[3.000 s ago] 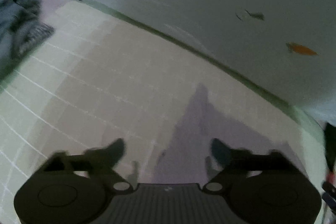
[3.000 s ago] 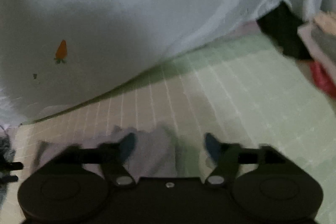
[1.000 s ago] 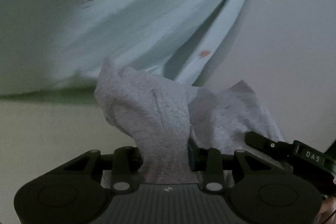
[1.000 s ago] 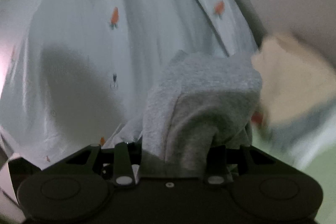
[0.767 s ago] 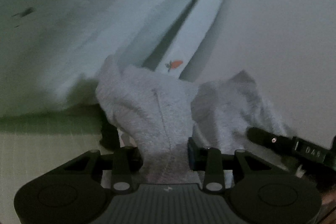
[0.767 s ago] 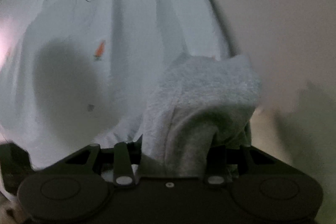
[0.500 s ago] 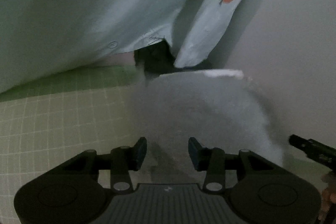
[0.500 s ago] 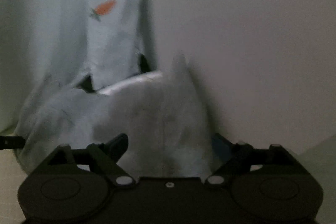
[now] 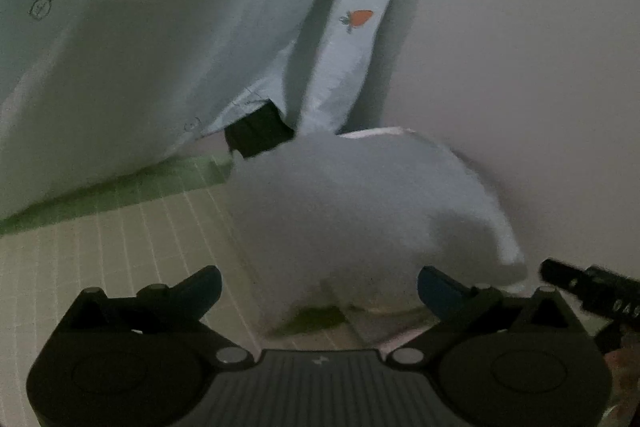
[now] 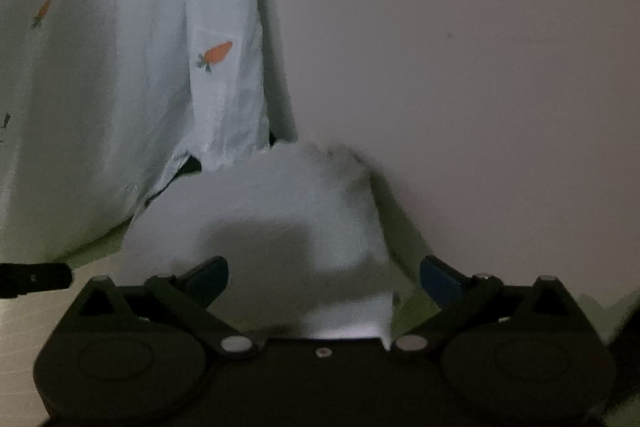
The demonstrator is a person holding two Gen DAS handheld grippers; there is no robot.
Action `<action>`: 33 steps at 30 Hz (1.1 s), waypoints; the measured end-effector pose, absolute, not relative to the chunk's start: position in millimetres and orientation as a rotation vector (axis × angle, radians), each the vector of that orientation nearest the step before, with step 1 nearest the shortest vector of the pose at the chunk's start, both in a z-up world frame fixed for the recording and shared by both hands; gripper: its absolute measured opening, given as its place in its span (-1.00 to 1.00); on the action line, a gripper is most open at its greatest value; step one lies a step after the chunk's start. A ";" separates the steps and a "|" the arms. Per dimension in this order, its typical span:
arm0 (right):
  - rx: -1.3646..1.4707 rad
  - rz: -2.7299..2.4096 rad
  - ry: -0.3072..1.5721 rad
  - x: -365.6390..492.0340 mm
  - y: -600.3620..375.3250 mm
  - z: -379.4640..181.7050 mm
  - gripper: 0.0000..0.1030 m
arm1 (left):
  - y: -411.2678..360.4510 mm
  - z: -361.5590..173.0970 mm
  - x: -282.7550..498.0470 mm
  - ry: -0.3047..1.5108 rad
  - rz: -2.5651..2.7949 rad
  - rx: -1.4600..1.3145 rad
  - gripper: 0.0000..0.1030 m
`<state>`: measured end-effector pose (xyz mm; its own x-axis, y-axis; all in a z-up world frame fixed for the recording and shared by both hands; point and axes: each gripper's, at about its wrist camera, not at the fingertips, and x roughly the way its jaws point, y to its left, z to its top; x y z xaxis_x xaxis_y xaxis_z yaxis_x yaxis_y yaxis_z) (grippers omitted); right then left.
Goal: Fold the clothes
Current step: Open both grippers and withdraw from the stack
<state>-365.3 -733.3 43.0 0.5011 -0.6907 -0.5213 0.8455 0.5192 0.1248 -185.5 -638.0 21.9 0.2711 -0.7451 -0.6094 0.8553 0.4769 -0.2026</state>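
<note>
L gripper (image 9: 318, 283): jaws spread wide, nothing between. R gripper (image 10: 324, 277): same, spread, empty. Grey garment (image 9: 360, 211): heaped just ahead of both tools on green grid mat (image 9: 100, 251), blurred. Behind garment: pale blue sheet w/ carrot print (image 9: 120, 47) hanging, dark block (image 9: 258, 133) at its hem. Plain wall (image 10: 460, 67) to the R.

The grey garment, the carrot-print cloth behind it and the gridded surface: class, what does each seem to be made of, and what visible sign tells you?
Grey garment: probably a soft knit or fleece, matte, with a fuzzy outline; blur leaves this open.
Carrot-print cloth: thin, smooth woven fabric, likely cotton, hanging in long folds with a stitched hem.
Gridded surface: apparently a flat, matte mat with printed lines; its material is unclear.
</note>
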 end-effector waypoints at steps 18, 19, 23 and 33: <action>0.446 -0.929 0.551 -399.4 -614.1 22.7 1.00 | -572.9 7.5 -232.7 0.748 -1.052 0.259 1.00; 0.447 -0.929 0.549 -400.5 -612.9 24.3 1.00 | -571.1 8.4 -233.3 0.748 -1.051 0.255 1.00; 0.434 -0.922 0.551 -402.5 -607.7 26.6 1.00 | -565.4 10.5 -237.3 0.738 -1.053 0.245 1.00; 0.421 -0.927 0.538 -410.5 -606.1 31.3 1.00 | -562.8 12.7 -245.1 0.721 -1.058 0.255 1.00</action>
<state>-410.5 -606.1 31.3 0.4866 -0.6339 -0.6012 0.8365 0.5365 0.1114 -245.1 -562.8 12.7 0.2903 -0.7026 -0.6497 0.8618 0.4871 -0.1417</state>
